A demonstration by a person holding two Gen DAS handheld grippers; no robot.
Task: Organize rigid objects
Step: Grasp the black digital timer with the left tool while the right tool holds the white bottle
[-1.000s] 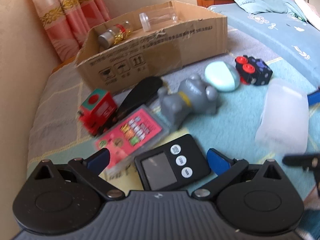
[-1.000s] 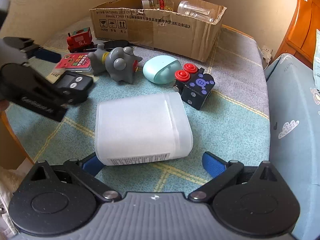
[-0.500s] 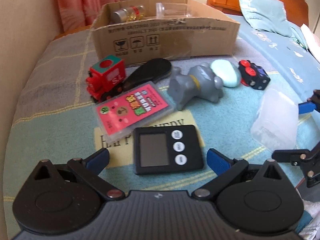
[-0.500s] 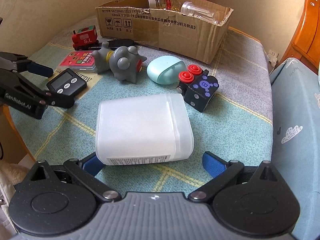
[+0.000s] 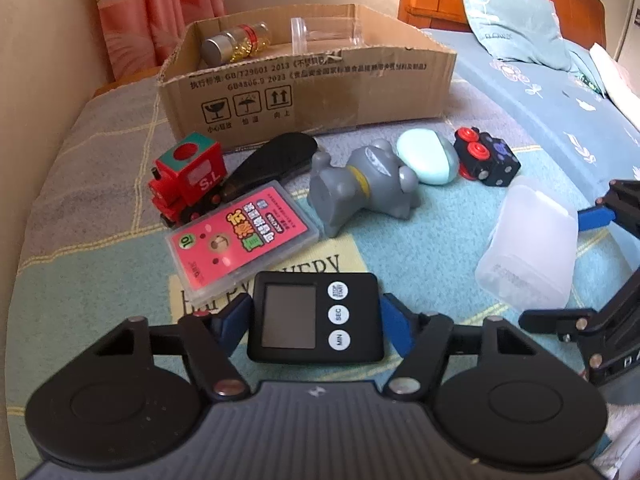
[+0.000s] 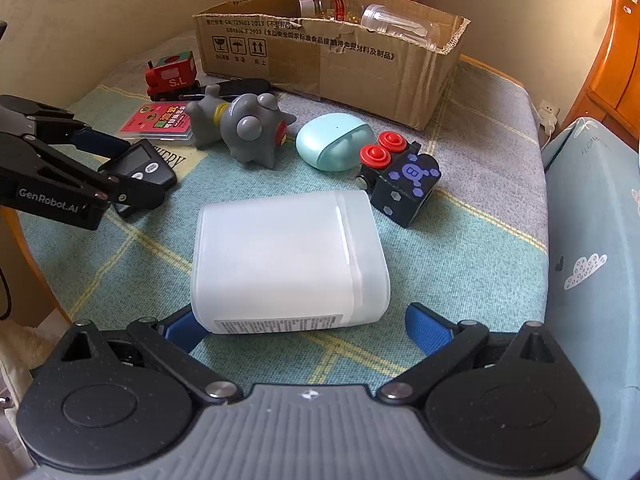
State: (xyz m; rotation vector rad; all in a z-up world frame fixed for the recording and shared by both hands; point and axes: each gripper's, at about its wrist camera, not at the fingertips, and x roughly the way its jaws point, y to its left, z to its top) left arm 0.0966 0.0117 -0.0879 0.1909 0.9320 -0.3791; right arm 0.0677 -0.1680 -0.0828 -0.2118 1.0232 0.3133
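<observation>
Since earlier, our left gripper (image 5: 316, 320) closes around the black rectangular digital timer (image 5: 314, 322); our right gripper (image 6: 296, 326) gapes beside the translucent white plastic box (image 6: 288, 260).

black digital timer (image 5: 316, 322) flat on the checked cloth, frosted white plastic box (image 6: 288, 260) on its side nearby

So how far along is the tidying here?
Early. Done: only a gold-filled bottle and a clear tube lie in the cardboard box. In hand: the left gripper is closing on the black timer; the right gripper stands open around the white container. Left: train, card case, grey toy, earbud case, cube.
</observation>
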